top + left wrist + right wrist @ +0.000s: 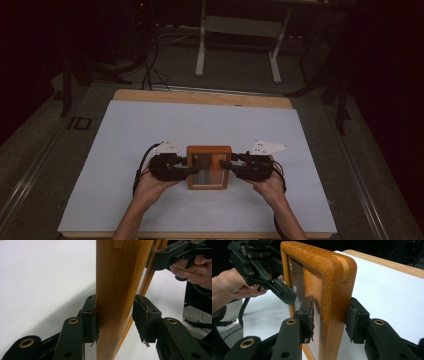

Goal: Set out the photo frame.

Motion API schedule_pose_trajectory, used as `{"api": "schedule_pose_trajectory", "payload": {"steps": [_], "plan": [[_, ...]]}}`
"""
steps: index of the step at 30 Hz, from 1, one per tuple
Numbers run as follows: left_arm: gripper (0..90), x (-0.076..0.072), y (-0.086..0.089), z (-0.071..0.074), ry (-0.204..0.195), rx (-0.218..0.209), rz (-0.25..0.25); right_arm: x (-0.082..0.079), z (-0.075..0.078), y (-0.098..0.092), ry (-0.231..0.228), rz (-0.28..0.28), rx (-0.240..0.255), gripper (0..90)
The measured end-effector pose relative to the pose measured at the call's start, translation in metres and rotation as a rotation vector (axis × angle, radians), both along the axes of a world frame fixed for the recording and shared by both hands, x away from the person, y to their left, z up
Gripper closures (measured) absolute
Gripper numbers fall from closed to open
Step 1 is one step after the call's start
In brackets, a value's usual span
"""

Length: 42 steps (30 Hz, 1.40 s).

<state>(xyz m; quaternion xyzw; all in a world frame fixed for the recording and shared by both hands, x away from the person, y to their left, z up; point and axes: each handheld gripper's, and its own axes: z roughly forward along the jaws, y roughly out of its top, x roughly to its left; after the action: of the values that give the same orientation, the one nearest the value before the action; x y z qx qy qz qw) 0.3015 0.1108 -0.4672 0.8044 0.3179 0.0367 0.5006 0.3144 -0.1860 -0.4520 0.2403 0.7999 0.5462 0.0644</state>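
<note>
A square wooden frame (209, 150) with a glass front is held upright between both grippers over the white sheet, its face toward the person. Something grey and orange shows behind the glass. My left gripper (193, 170) clamps the frame's left side; in the left gripper view its pads (93, 317) sit against the wooden edge (115, 285). My right gripper (226, 165) clamps the right side, with one pad (309, 315) on the glass face and the other behind the wood (337, 280). Each gripper view also catches the other hand's gripper farther off.
A white sheet (150, 130) covers the wooden table (200, 96). Beyond the far edge stand a white-legged desk frame (239, 45) and dark cables (149, 67) on the floor. Both forearms come in from the table's front edge.
</note>
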Motion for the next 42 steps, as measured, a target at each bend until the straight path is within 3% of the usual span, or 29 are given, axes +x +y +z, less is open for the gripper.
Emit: {"api": "schedule_pose_trajectory", "payload": {"steps": [11,20,25,37,42], "plan": [[54.7,0.005,0.003,-0.009,0.02,0.017,0.022,0.004,-0.011,0.007,0.019,-0.009,-0.014,61.7],[53.6,0.01,0.005,-0.013,0.025,-0.008,0.029,0.007,-0.016,0.006,0.034,-0.018,0.003,62.5],[53.3,0.012,0.004,-0.015,0.025,-0.011,0.04,0.008,-0.017,0.008,0.019,-0.037,-0.008,61.6],[47.0,0.015,0.004,-0.019,0.033,0.033,0.077,0.012,-0.025,0.008,0.014,-0.102,-0.057,61.1],[47.1,0.016,0.008,-0.019,0.037,0.029,0.093,0.012,-0.026,0.008,0.016,-0.094,-0.062,61.2]]}}
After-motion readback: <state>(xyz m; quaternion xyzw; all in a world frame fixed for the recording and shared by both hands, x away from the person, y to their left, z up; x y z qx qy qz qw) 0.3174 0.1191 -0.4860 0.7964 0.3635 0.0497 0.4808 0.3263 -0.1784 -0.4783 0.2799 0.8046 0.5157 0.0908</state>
